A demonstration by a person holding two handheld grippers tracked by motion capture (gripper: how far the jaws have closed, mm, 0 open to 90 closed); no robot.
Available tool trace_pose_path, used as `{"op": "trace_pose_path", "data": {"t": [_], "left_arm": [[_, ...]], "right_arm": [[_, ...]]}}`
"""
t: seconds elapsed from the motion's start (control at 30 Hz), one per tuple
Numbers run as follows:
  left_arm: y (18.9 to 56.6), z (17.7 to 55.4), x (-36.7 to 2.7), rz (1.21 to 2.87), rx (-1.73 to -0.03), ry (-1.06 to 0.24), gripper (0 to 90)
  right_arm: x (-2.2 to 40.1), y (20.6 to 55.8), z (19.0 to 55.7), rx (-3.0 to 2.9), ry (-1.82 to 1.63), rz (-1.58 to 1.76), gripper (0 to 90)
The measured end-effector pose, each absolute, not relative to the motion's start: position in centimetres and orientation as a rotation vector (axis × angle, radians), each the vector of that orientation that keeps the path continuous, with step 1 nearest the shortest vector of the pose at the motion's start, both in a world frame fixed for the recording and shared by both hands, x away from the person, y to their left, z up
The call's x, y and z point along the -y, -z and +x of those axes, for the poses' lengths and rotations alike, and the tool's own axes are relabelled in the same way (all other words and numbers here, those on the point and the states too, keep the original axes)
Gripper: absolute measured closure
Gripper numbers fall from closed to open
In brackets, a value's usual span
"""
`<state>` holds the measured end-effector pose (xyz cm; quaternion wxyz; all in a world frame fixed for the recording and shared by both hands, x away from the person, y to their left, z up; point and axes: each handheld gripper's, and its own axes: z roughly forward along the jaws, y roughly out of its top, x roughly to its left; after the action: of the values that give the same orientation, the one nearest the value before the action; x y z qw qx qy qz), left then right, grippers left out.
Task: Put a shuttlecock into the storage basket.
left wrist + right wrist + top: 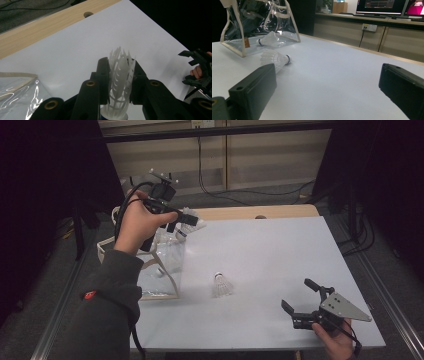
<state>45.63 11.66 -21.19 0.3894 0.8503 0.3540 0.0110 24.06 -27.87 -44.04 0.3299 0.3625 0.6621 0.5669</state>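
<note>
Above the clear bag (161, 270), the left tool (120, 75) clamps a shuttlecock (119, 82).

White feathered shuttlecock (120, 82) pinched in left claw (120, 75), raised beside clear bag (160, 265)

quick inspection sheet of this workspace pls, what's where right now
surface: white table top, wooden strip at the far edge
job's things: held shuttlecock; loose shuttlecock lying on the table; another inside the clear bag
clutter: nothing seen
grippers: left gripper shut on the held shuttlecock above the bag; right gripper open, empty, near the front edge
cables: black cable looping from the left gripper
surroundings: wall cabinets, floor cables, monitors behind
</note>
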Motion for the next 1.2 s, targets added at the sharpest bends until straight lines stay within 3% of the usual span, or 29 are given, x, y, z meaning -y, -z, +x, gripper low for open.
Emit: {"op": "trace_pose_path", "data": {"t": [1.2], "left_arm": [[19.9,45.9,-13.8,2.158,-0.921,-0.093,75.0]], "right_arm": [[27.9,44.1,24.1,-1.735,-1.479,0.954,1.3]]}}
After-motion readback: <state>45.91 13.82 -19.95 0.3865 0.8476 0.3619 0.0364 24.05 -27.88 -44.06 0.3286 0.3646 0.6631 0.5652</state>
